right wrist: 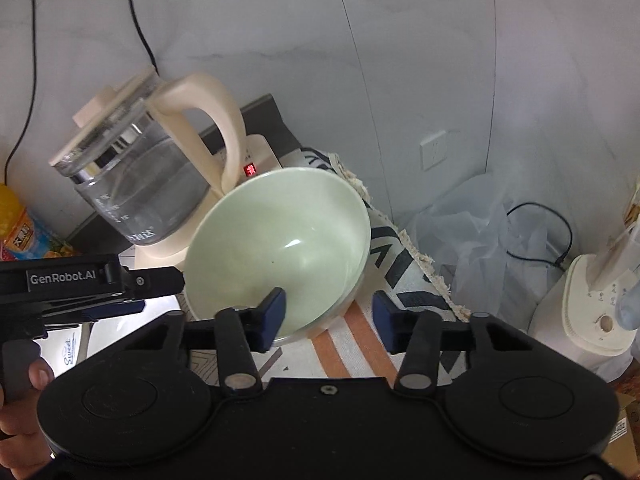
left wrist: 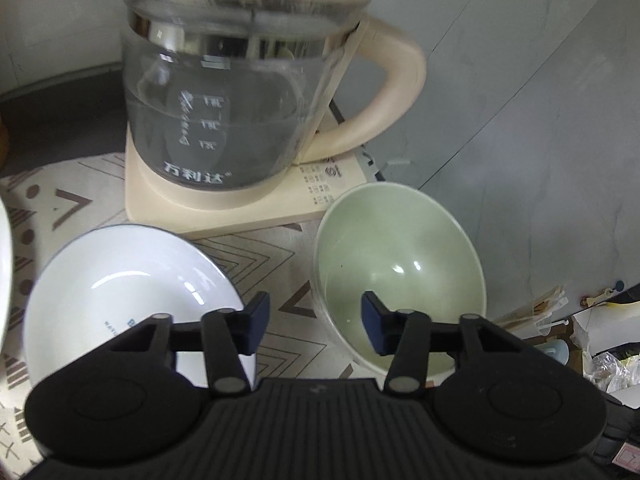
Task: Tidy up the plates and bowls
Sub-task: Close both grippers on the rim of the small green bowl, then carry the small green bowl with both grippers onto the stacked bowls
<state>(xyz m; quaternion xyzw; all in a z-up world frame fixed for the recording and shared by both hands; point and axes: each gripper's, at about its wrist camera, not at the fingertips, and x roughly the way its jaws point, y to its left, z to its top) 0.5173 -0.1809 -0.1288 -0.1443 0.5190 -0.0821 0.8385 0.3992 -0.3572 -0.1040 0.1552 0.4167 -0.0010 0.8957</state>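
A pale green bowl (left wrist: 400,272) stands on the patterned cloth at the right, also in the right wrist view (right wrist: 280,248). A white bowl with a dark rim (left wrist: 128,288) stands to its left. My left gripper (left wrist: 316,326) is open and empty, over the gap between the two bowls, its right finger above the green bowl's near rim. My right gripper (right wrist: 328,320) is open and empty; its left finger is inside the green bowl's near rim, its right finger outside. The left gripper shows from the side in the right wrist view (right wrist: 96,292), over the white bowl.
A glass kettle with a cream handle (left wrist: 240,92) stands on its cream base (left wrist: 240,216) right behind the bowls. A white plate edge (left wrist: 4,272) is at far left. The table edge (right wrist: 420,256) drops off at the right, with a plastic bag (right wrist: 480,240) and a white appliance (right wrist: 592,300) below.
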